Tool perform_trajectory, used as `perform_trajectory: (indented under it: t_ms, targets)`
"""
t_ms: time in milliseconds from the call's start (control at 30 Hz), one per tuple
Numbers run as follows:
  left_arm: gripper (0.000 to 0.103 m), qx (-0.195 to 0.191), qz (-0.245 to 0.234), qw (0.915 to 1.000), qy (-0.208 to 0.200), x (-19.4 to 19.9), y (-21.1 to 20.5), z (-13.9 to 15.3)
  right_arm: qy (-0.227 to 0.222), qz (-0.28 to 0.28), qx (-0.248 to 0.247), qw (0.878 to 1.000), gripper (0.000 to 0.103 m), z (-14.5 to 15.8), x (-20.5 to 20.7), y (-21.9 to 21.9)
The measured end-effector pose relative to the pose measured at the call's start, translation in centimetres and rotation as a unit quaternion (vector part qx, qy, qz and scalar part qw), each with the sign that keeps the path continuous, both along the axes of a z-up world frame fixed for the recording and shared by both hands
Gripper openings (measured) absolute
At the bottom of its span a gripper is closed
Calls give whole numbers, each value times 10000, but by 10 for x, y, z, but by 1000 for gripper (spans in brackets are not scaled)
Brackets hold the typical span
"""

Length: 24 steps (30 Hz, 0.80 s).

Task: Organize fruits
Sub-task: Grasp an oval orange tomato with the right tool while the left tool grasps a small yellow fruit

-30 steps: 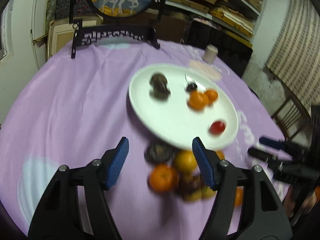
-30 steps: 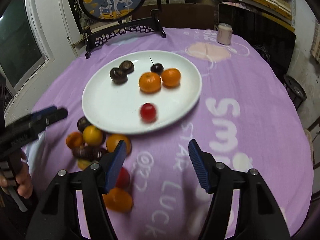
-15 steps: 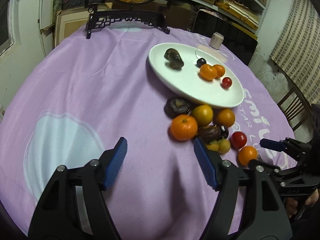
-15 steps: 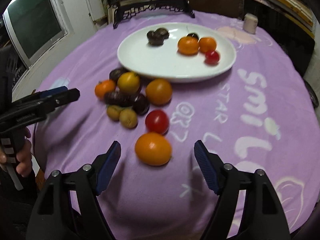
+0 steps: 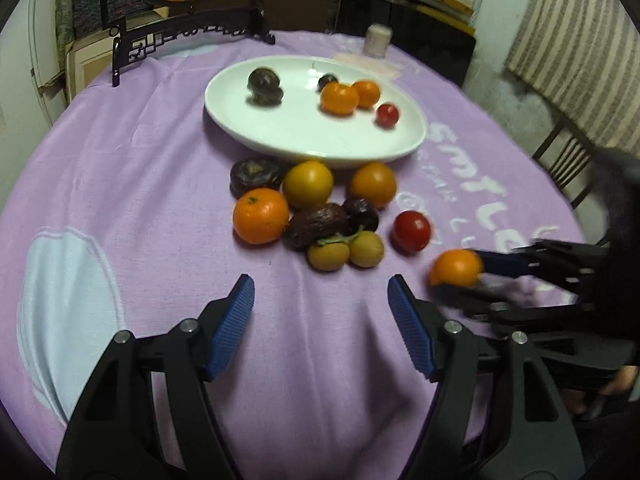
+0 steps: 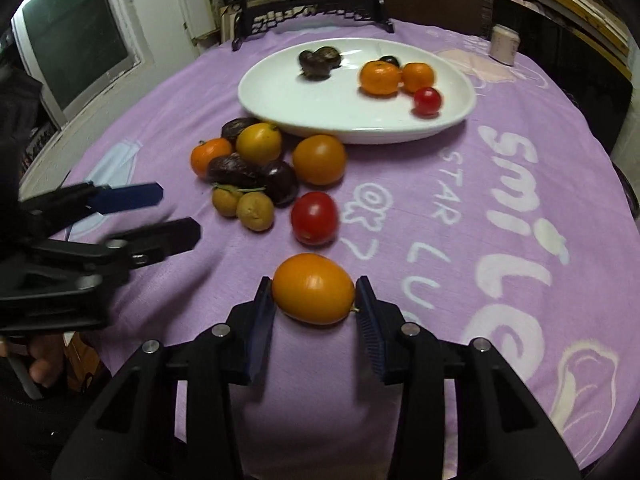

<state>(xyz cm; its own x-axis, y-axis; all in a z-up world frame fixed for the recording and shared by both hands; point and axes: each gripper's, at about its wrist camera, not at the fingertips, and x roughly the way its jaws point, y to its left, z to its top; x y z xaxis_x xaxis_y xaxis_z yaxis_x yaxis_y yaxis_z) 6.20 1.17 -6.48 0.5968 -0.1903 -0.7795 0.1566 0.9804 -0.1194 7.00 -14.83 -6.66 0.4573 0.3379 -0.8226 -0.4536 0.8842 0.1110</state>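
A white plate (image 5: 304,142) (image 6: 280,96) on the purple cloth holds two dark fruits, a dark cherry, two oranges and a small red tomato (image 6: 427,100). In front of it lies a loose pile of several fruits: oranges, dark fruits, two brown longans (image 5: 344,252) and a red tomato (image 6: 314,218). My right gripper (image 6: 315,300) is shut on an orange fruit (image 6: 314,288) (image 5: 456,267) at the near edge of the pile. My left gripper (image 5: 320,316) is open and empty, just short of the pile.
A dark carved stand (image 5: 192,36) with a round painted screen stands at the table's far edge. A small pale cup (image 5: 377,40) (image 6: 505,45) sits at the far right. A wooden chair (image 5: 568,168) stands beyond the right edge.
My right gripper has moved forward and closed on the nearest orange fruit. My left gripper has come a little closer to the pile, still open.
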Motion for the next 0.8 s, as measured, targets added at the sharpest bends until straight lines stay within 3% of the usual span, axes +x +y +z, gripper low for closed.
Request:
perform_trajectory:
  t_ms: [100,567,700,800]
  targets:
    - [45,212,108,9995,195,12,-4,-12,-53,-106,117,9999,43,5,-3,-13]
    - [36,521,2,9986,-12,35,-30,-15,218,23,373,9991,43,-8,-2,-12]
    - [26,369,-74,9993,-20,27,-25,-13,117,18,190,9998,43,-8,1,-4]
    - [26,247,-189,9995,16,17,-22,-14,-24,34,-64,10000,43,-8,-2,3]
